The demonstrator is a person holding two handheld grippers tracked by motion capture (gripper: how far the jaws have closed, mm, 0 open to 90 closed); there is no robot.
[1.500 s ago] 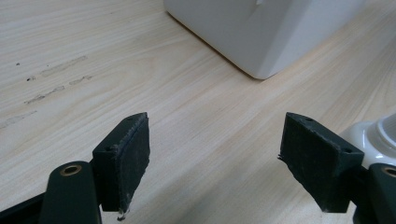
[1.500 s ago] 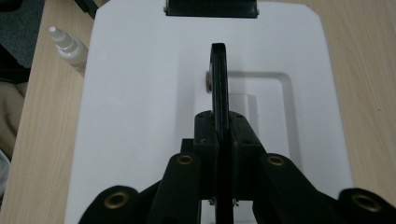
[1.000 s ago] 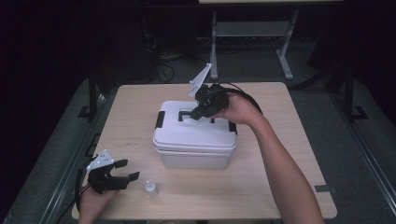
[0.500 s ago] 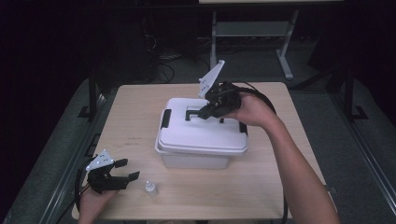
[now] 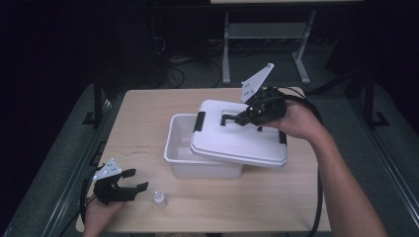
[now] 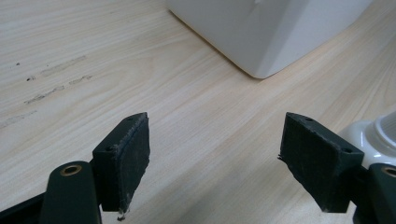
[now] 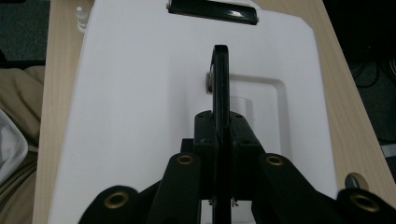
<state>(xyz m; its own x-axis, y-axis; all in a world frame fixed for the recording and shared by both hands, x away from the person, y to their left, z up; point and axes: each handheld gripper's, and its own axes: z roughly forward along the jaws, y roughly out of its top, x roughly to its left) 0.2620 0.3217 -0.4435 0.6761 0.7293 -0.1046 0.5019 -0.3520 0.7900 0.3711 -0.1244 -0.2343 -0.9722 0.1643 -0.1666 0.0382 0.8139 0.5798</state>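
Wooden table [image 5: 148, 128], lifted lid [image 5: 237, 143]

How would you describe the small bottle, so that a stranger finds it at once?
Start at the white box in the middle of the wooden table. Near the table's front edge, left of the box, stands a tiny clear bottle with a white cap, beside the open left hand-held gripper.

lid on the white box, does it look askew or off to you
Yes. The lid is off the box, shifted right and tilted, leaving the box's left part open. The right gripper is shut on the lid's black handle, so it looks lifted, not knocked.
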